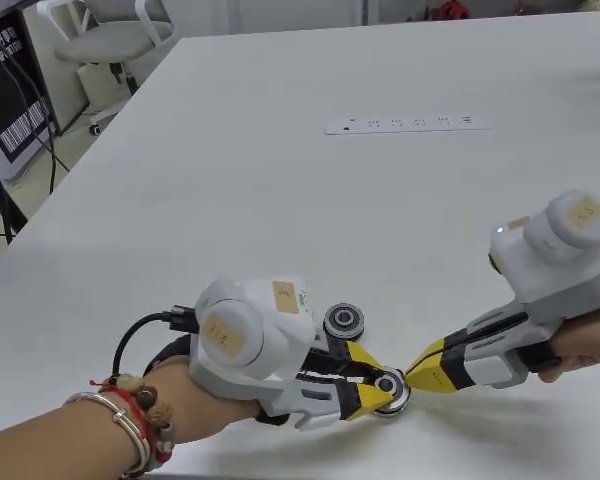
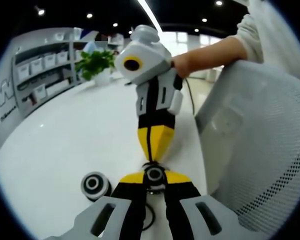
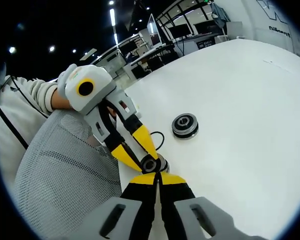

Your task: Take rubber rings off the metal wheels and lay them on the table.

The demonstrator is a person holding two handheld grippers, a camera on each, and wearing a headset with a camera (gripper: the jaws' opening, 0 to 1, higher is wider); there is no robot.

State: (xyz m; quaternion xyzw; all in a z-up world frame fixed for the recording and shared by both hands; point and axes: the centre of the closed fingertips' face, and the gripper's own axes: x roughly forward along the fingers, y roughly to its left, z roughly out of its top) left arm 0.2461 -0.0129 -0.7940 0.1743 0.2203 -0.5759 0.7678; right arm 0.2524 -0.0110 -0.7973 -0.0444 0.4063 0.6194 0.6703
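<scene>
While the left gripper (image 1: 378, 384) clamps a metal wheel (image 1: 392, 391) at lower centre of the head view to steady it, the right gripper (image 1: 416, 379), jaws pressed together, meets its rim, probably to begin stripping it.

Bright, even overhead light leaves only soft shadows on the white table (image 1: 280, 200), sharp in the head view, while ceiling lights (image 2: 89, 15) glare as small spots in the fisheye gripper views, whose edges bend and soften.

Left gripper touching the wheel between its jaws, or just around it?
Touching. In the left gripper view, the left gripper has both yellow jaws pressed against the sides of the metal wheel, with no gap.
</scene>
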